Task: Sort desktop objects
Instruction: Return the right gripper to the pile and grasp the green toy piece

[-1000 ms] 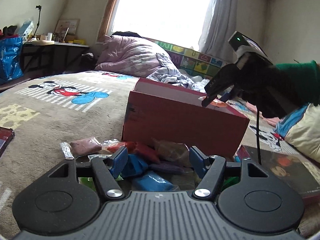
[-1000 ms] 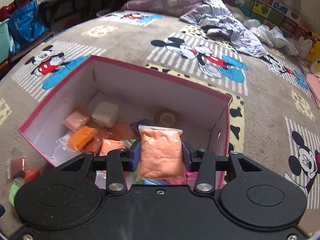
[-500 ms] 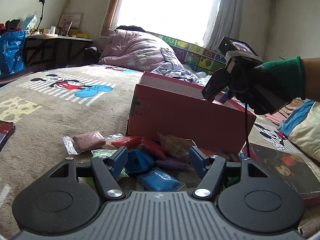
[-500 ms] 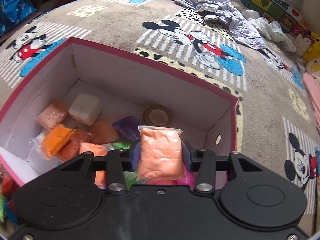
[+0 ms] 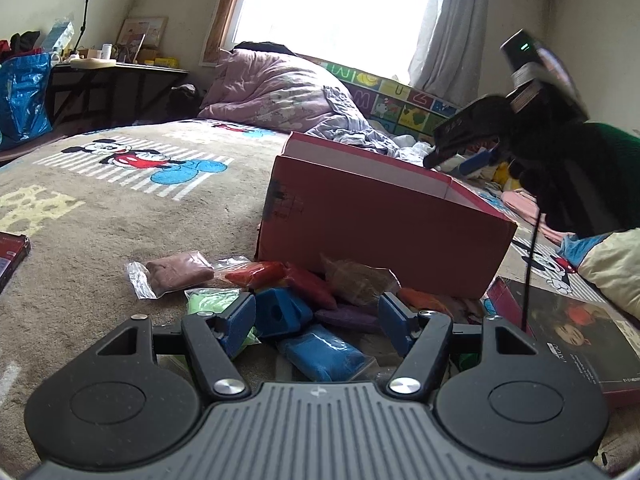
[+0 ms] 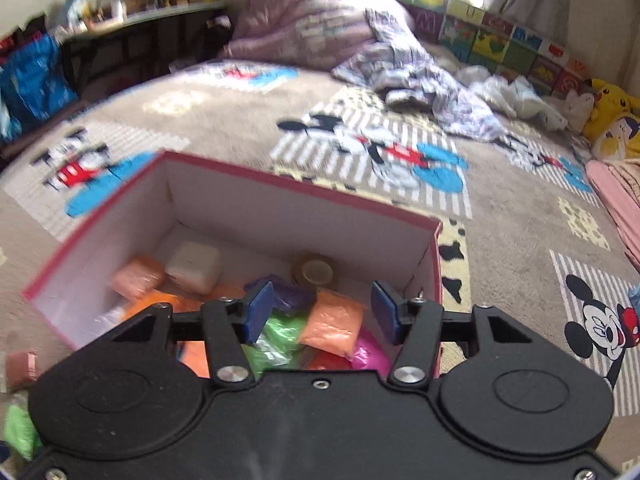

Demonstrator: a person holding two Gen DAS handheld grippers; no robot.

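A red cardboard box stands on the Mickey Mouse carpet. My right gripper is open above the box's near right end; it shows from the side in the left wrist view. An orange clay bag lies loose in the box below it, on green and pink bags. My left gripper is open and empty, low over a pile of clay bags in front of the box: a blue bag, a blue block, a purple bag, a red bag.
In the box also lie a white block, a tape roll and other orange bags. A brownish bag lies left of the pile. A book lies on the right, a blue shopping bag far left.
My right gripper opened and let go of the orange bag, which dropped into the box. The gripper rose and pulled back a little. My left gripper barely moved.
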